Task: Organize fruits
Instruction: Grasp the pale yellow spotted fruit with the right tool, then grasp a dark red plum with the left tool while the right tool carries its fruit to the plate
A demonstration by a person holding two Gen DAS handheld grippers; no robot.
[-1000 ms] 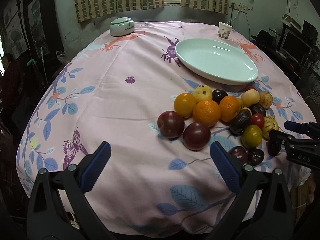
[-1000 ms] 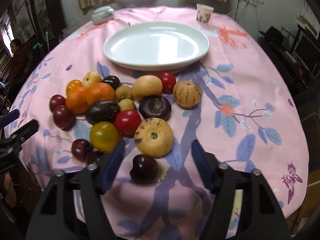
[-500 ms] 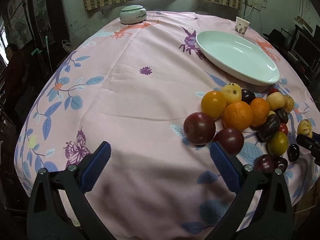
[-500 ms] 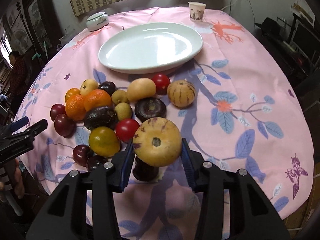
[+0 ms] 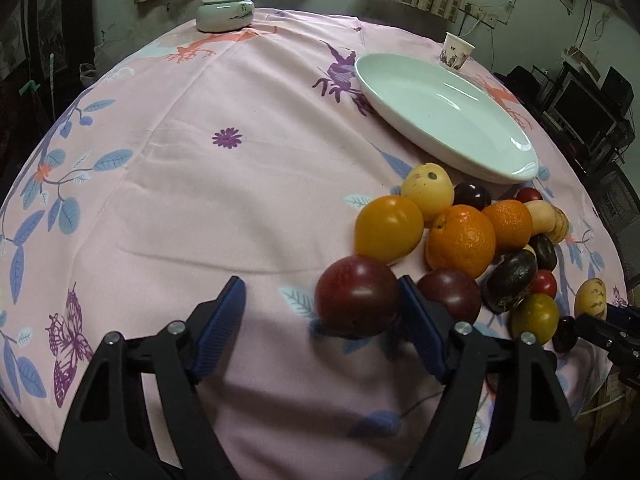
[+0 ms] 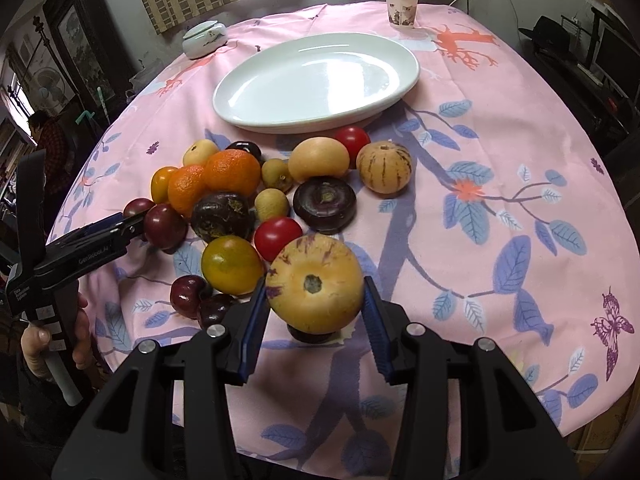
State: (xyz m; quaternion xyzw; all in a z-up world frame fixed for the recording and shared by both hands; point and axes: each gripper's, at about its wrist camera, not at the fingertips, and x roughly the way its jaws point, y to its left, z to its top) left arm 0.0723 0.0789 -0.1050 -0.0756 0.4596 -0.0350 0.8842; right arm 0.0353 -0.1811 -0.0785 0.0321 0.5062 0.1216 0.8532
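Left tool (image 5: 320,316) closing (wider before); plum (image 5: 357,297) against right pad.

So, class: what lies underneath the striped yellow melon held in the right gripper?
Beneath the striped yellow melon held by the right gripper, a dark purple fruit peeks out on the tablecloth; most of it is covered.

paper cup (image 6: 401,7), lidded ceramic jar (image 5: 225,12), floral tablecloth (image 5: 200,184)

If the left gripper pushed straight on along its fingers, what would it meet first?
The dark red plum, already between the left gripper's fingers, against the right one. Left of the plum the way seems free down to the tablecloth; depth is uncertain.
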